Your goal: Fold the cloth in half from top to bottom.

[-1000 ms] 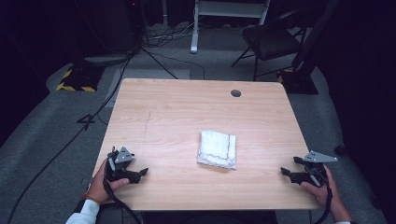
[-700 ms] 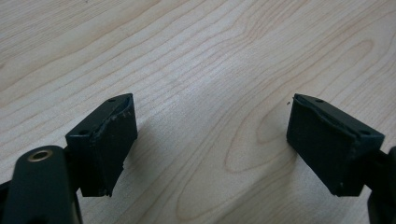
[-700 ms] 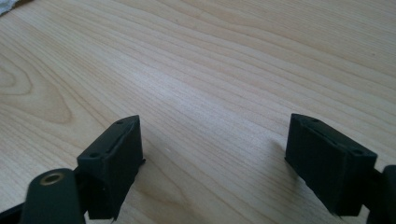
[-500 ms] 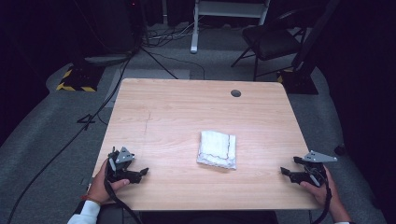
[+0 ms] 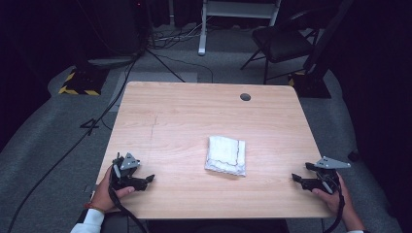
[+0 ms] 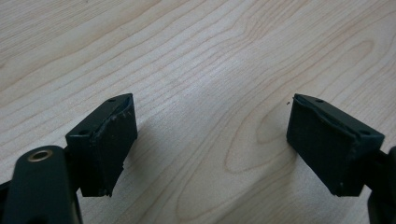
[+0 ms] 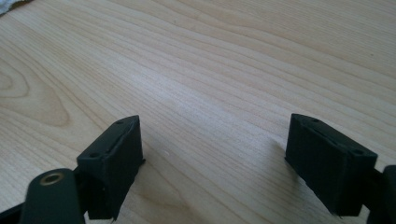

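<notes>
A folded white cloth (image 5: 225, 155) lies flat on the light wooden table (image 5: 194, 116), a little right of centre and toward the near edge. My left gripper (image 5: 148, 180) rests on the table at the near left corner, held by a hand, jaws pointing right. In the left gripper view it (image 6: 210, 144) stands open over bare wood. My right gripper (image 5: 296, 179) rests at the near right edge, jaws pointing left toward the cloth. Its own view shows the right gripper (image 7: 215, 163) open with nothing between the jaws, and a corner of the cloth (image 7: 9, 4) at the top left.
A round cable hole (image 5: 245, 97) sits near the table's far edge. Beyond the table stand a dark chair (image 5: 282, 43) and a white frame (image 5: 238, 14). Cables (image 5: 97, 121) run over the grey floor at the left.
</notes>
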The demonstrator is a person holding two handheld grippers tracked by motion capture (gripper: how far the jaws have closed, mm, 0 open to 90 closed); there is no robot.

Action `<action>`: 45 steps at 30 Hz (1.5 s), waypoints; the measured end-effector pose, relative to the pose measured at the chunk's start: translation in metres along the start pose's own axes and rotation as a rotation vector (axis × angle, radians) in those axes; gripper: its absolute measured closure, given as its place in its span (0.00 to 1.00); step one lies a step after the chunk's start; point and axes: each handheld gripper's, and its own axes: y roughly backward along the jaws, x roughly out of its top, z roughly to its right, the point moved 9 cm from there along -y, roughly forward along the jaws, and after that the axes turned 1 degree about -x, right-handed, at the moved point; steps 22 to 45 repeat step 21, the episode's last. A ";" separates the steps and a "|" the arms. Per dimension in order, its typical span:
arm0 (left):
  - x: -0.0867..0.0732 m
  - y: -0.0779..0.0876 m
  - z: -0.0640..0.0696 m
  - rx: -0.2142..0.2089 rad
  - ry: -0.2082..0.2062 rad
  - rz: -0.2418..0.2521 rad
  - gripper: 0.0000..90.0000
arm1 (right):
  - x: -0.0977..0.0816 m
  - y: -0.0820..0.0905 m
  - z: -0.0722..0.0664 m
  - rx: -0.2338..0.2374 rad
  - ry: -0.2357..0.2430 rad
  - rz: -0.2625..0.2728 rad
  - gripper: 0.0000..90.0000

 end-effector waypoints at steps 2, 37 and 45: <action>0.000 0.000 0.000 0.002 -0.003 0.000 0.18 | 0.000 0.000 0.000 0.000 0.000 0.000 0.21; 0.000 0.000 0.000 -0.004 0.000 0.002 0.18 | 0.000 0.000 0.000 0.000 0.000 0.000 0.21; 0.000 0.000 0.000 -0.004 0.000 0.002 0.18 | 0.000 0.000 0.000 0.000 0.000 0.000 0.21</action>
